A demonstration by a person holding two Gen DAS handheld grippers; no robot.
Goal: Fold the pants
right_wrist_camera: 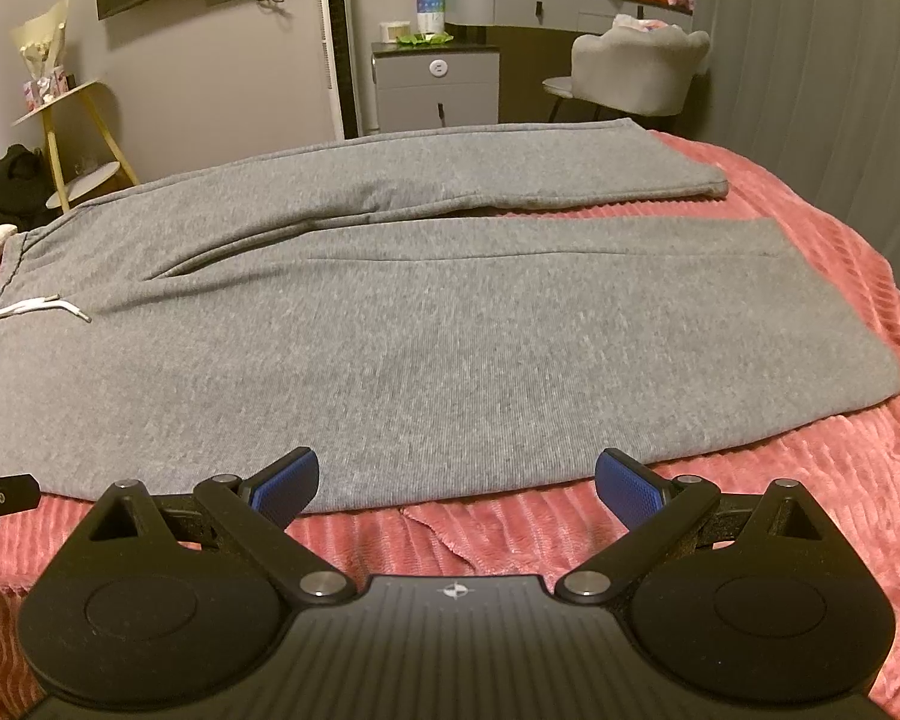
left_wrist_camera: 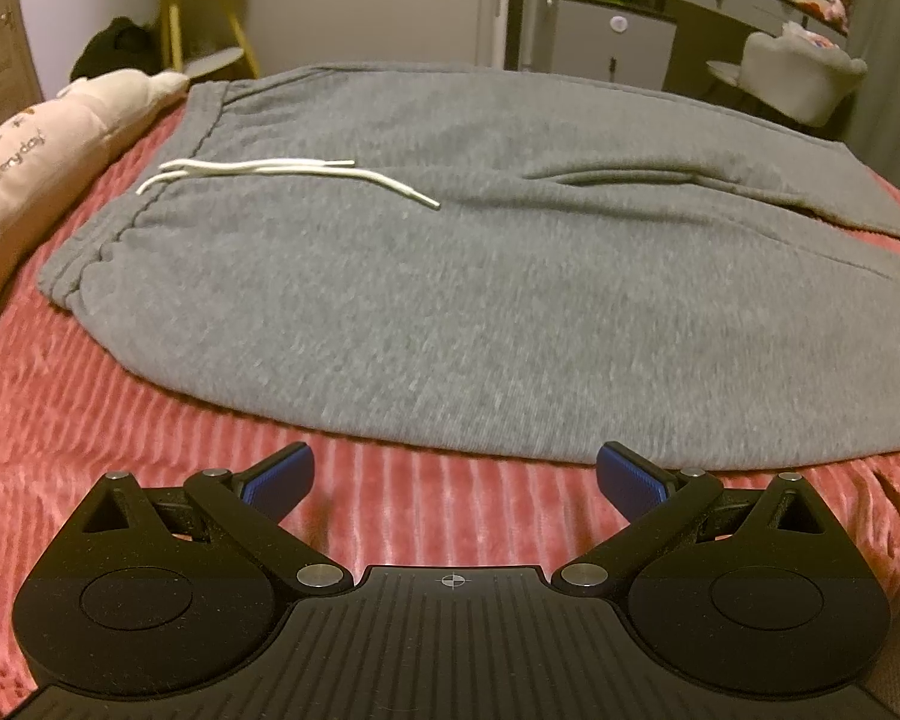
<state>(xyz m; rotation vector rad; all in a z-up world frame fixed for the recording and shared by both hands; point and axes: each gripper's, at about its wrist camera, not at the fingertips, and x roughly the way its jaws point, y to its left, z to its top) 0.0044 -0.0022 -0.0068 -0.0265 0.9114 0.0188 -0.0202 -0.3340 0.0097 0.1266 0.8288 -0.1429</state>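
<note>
Pants: grey knitted sweatpants [left_wrist_camera: 426,276] lie spread flat across the bed, waistband toward the left, both legs running to the right
Legs: the far leg [right_wrist_camera: 510,180] angles slightly away from the near leg [right_wrist_camera: 510,348], with a narrow gap between them near the hems
Drawstring: white cord ends [left_wrist_camera: 282,174] rest on the fabric just inside the waistband
Bedding: pink ribbed plush blanket [left_wrist_camera: 120,420] shows under and around the pants
Pillow: pale pink cushion with printed lettering [left_wrist_camera: 42,162] sits beside the waistband
Left gripper: left gripper [left_wrist_camera: 455,480] has its blue-padded fingers [left_wrist_camera: 282,480] spread wide, holding nothing, just short of the pants' near edge
Right gripper: right gripper [right_wrist_camera: 456,483] is likewise spread wide and empty, its blue pads [right_wrist_camera: 627,492] over the near leg's edge
</note>
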